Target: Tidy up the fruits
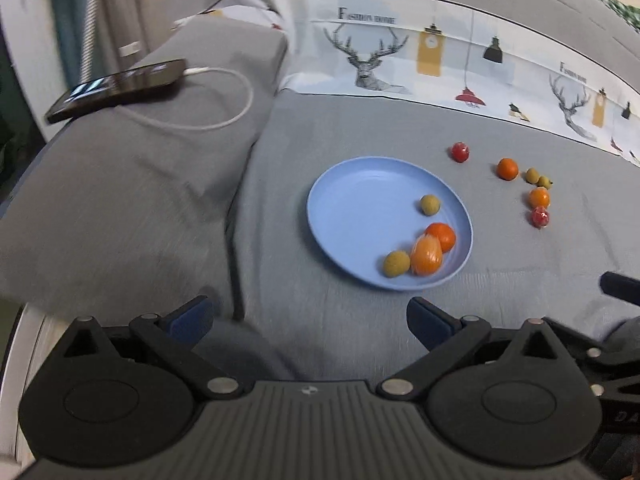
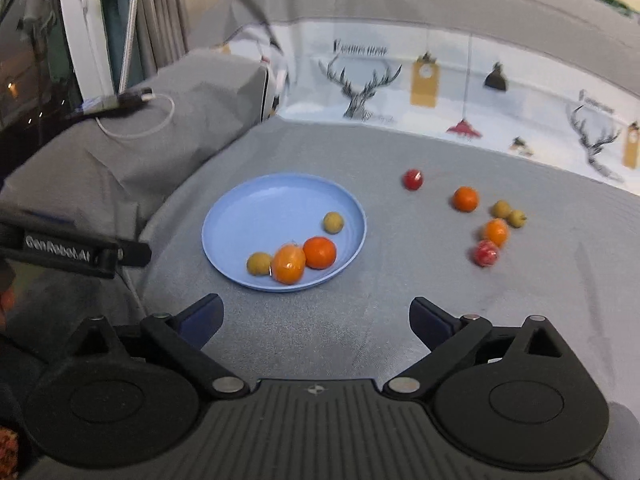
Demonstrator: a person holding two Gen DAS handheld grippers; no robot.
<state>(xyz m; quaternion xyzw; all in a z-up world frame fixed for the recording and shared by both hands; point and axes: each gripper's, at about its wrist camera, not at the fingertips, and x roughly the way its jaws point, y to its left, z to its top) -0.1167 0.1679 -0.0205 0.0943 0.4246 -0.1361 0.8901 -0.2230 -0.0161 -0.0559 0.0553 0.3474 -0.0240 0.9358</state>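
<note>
Six fruits [image 2: 487,253] lay loose on the sheet, right of the plate [image 2: 240,216] holding four; the right gripper [image 2: 316,316], nearer them, and the left gripper [image 1: 310,314] both gaped empty.

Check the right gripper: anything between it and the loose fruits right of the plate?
Nothing visible. The right gripper is open and empty; only bare grey sheet lies between it and the nearest loose fruit, the red fruit. The blue plate sits to the left, off that line.
</note>
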